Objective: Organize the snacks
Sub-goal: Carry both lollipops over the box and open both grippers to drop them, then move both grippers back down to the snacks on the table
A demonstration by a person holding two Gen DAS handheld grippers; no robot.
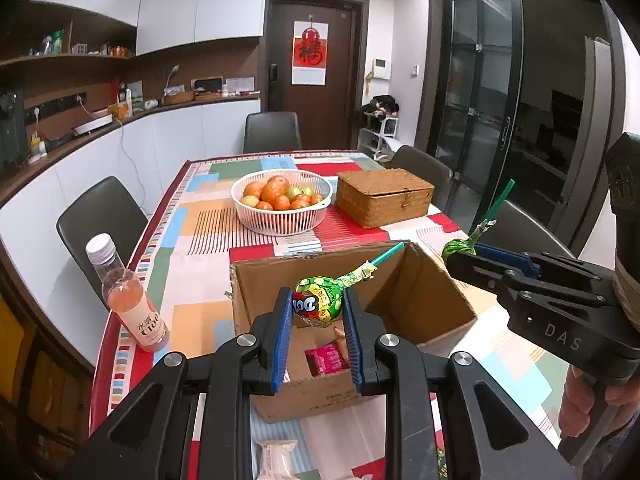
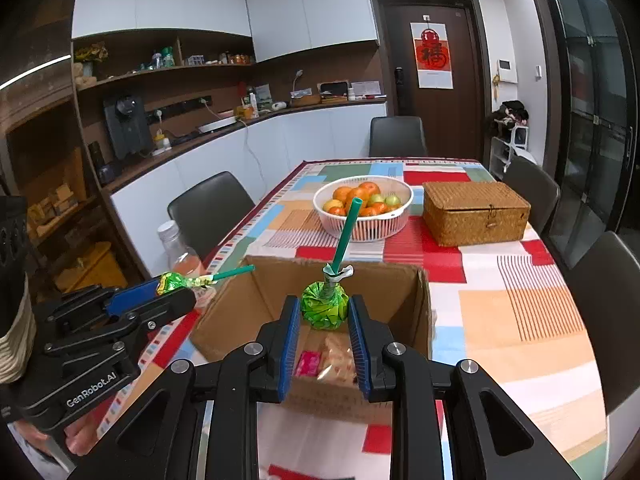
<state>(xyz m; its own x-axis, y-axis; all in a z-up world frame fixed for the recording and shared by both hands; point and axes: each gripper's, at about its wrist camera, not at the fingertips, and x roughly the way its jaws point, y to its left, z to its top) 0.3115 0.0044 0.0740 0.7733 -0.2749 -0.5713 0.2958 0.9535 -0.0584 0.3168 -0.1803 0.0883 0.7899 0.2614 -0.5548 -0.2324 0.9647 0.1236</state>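
Note:
My left gripper [image 1: 317, 307] is shut on a green-wrapped lollipop [image 1: 320, 302] with a teal stick, held over the open cardboard box [image 1: 420, 304]. My right gripper [image 2: 324, 312] is shut on a second green lollipop [image 2: 324, 306], its stick pointing up, also over the box [image 2: 420, 304]. Each gripper shows in the other's view: the right one [image 1: 464, 254] at the box's right, the left one [image 2: 176, 286] at the box's left. A pink packet [image 1: 326, 360] and a clear bag of snacks [image 2: 340, 354] lie inside the box.
A pink drink bottle [image 1: 132, 300] stands left of the box near the table edge. A white fruit basket [image 1: 282, 200] and a wicker box [image 1: 384, 196] sit farther back. A wrapped snack [image 1: 276, 460] lies near the front edge. Chairs surround the table.

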